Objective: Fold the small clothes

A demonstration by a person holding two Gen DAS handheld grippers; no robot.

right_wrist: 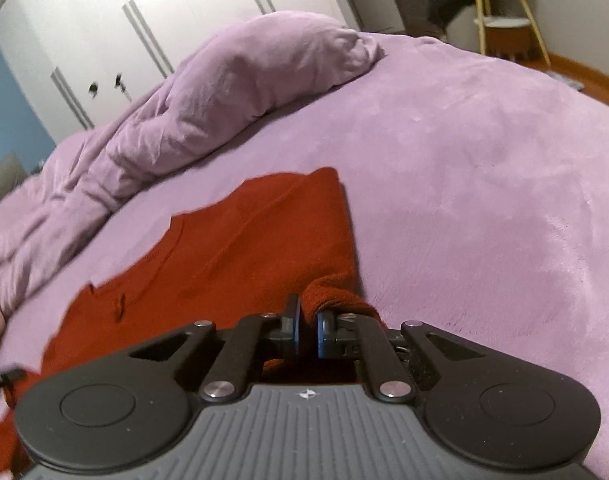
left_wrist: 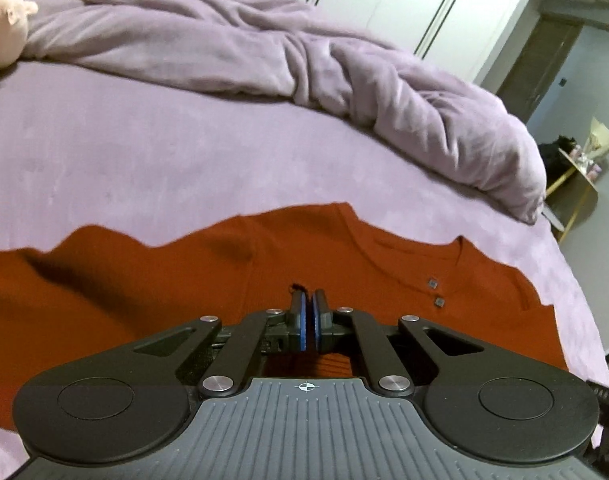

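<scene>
A rust-orange knit top (left_wrist: 152, 280) lies spread on a purple bedsheet (left_wrist: 184, 152), its neckline with two small dark buttons (left_wrist: 435, 292) to the right of my left gripper. My left gripper (left_wrist: 308, 300) hovers over the top's middle with its jaws together; I see no cloth between the pads. In the right wrist view the same top (right_wrist: 240, 240) lies ahead and to the left. My right gripper (right_wrist: 307, 312) is shut on a bunched edge of the top (right_wrist: 332, 292), lifted slightly at its right side.
A crumpled purple duvet (left_wrist: 304, 56) is heaped along the far side of the bed, also in the right wrist view (right_wrist: 208, 92). A pink plush toy (left_wrist: 0, 20) sits far left. White wardrobe doors (right_wrist: 104, 20) stand behind. The bed's edge and the floor lie to the right (left_wrist: 584, 216).
</scene>
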